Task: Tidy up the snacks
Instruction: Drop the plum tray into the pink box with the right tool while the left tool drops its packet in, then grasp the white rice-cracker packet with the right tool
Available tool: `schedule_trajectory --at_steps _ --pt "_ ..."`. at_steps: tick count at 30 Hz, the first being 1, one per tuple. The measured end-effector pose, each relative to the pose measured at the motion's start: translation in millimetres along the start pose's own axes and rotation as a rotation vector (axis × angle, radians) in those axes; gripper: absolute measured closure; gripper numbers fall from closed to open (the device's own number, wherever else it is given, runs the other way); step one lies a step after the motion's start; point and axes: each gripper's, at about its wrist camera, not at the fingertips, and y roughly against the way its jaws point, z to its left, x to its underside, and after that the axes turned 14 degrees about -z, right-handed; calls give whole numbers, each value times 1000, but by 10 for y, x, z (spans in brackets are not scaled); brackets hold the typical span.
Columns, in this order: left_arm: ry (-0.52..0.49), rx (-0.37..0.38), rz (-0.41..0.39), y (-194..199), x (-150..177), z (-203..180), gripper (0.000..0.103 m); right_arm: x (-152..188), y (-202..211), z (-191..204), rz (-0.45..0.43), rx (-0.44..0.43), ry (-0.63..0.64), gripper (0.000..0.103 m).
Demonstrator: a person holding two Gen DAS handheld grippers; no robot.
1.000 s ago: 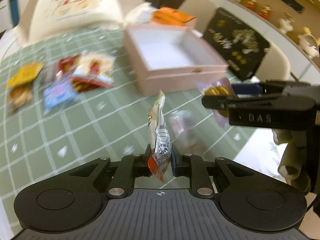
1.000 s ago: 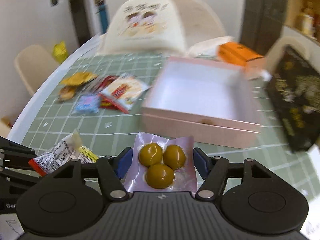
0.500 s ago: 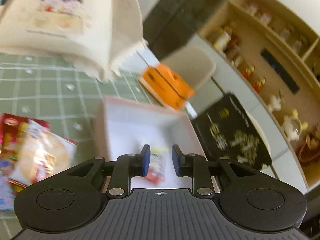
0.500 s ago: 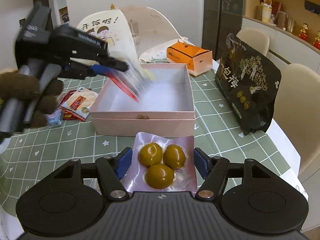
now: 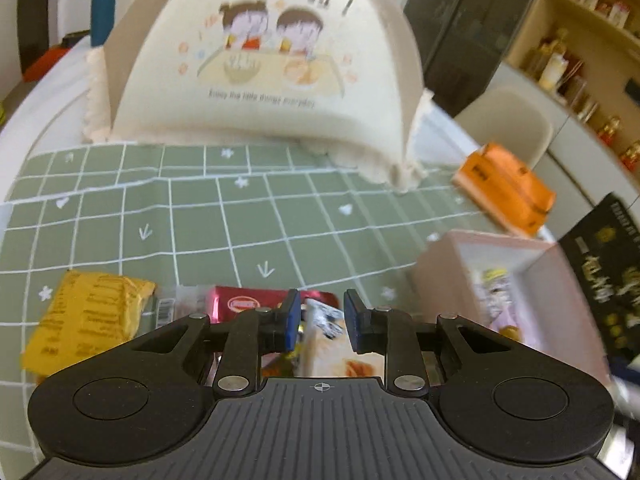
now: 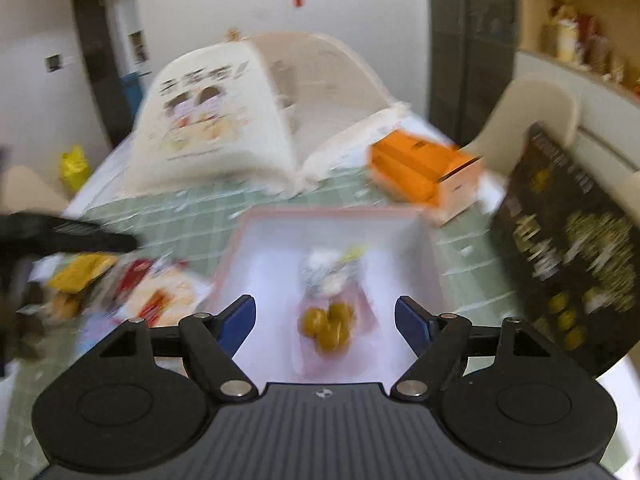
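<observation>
My left gripper (image 5: 322, 320) hovers over the loose snack pile with a narrow gap between its blue pads and nothing held. Under it lie a yellow packet (image 5: 88, 316), a red packet (image 5: 248, 304) and a white-and-orange packet (image 5: 340, 360). The pink box (image 5: 440, 264) is to its right. My right gripper (image 6: 324, 308) is above the pink box (image 6: 332, 214), its jaws opening wide and empty. Below them in the box lie a clear packet of three yellow-green balls (image 6: 328, 326) and a white printed packet (image 6: 328, 276). The left gripper's black finger (image 6: 92, 236) shows blurred at the left.
A cream mesh food cover (image 5: 264, 72) with a cartoon print stands at the table's far side. An orange carton (image 6: 424, 172) sits behind the box and a tall black bag (image 6: 568, 248) to its right. Beige chairs and shelves lie beyond the green checked tablecloth (image 5: 200, 220).
The left gripper let its white packet go into the pink box and swung left over the snack pile. The right gripper moved over the box, opened, and its packet of three balls dropped in.
</observation>
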Motion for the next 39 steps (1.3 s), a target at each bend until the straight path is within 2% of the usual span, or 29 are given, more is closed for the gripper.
schedule_trajectory --at_steps 3,5,7,14,16,19,23,26,29,31,32,34,36,37,39 --pt "-37 -36 0 -304 -46 50 76 294 37 217 55 -17 60 26" --pt "-24 4 44 -464 -23 87 76 457 39 348 94 -15 114 26" --pt "-56 46 84 -508 54 99 77 578 70 409 130 -25 119 26" --pt "-239 185 90 87 515 -101 77 757 261 355 186 -78 33 26" --pt "-251 203 93 276 648 -130 77 800 244 386 199 -91 42 26" --pt "-169 233 107 564 842 -75 78 848 193 469 216 -130 23 26" --pt "1 249 127 883 1055 103 78 880 103 676 241 -204 -19 26" --pt "86 223 117 1089 1143 246 78 938 12 925 264 -247 4 25" --pt "78 135 57 1254 1110 356 78 1029 -72 1199 296 -291 57 24" --pt "93 93 28 1286 1035 461 78 1102 -87 1357 292 -312 107 19" --pt "101 73 13 1288 995 517 78 1136 -50 1439 273 -311 143 19" --pt "102 25 -8 1296 944 602 78 1193 -10 1551 252 -275 216 28" --pt "111 -21 -6 1310 936 638 78 1191 59 1539 246 -261 235 28" --pt "124 -21 0 1321 940 638 78 1171 109 1474 242 -260 210 28" --pt "144 29 9 1382 983 558 78 1103 233 1279 223 -249 158 28"
